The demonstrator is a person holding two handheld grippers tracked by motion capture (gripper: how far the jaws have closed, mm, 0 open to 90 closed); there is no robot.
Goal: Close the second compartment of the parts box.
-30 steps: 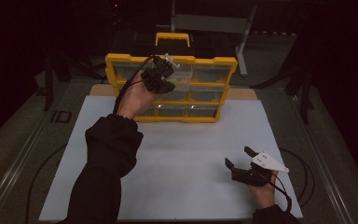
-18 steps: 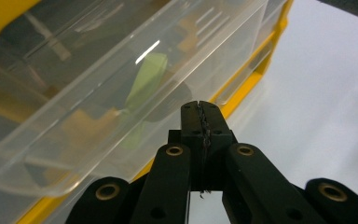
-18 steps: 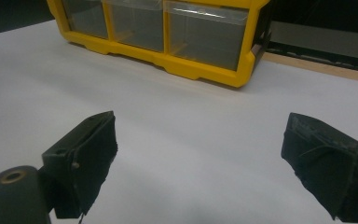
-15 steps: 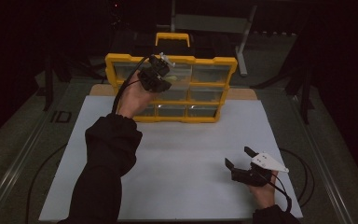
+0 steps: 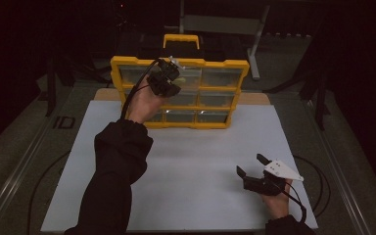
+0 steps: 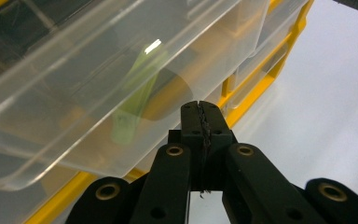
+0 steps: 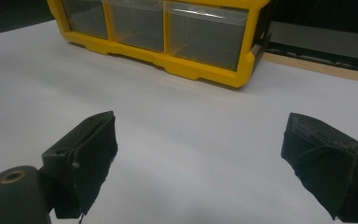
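Left gripper [image 6: 200, 109] jaws pressed together, empty, tip at clear drawer [image 6: 98, 88] in top row of yellow cabinet [image 5: 178, 93]. Right gripper [image 7: 205, 163] wide open, empty, resting on white table [image 5: 200, 156]. Advice: nudge drawer straight, gently; avoid tipping cabinet.

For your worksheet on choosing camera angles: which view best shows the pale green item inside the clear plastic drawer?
The left gripper view: the pale green item lies close up behind the clear plastic drawer wall. The high view gives a faint green smudge behind the left gripper; the right gripper view shows other drawers of the yellow organiser.

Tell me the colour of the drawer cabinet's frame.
Yellow frame, with clear drawers; best seen in the high view.
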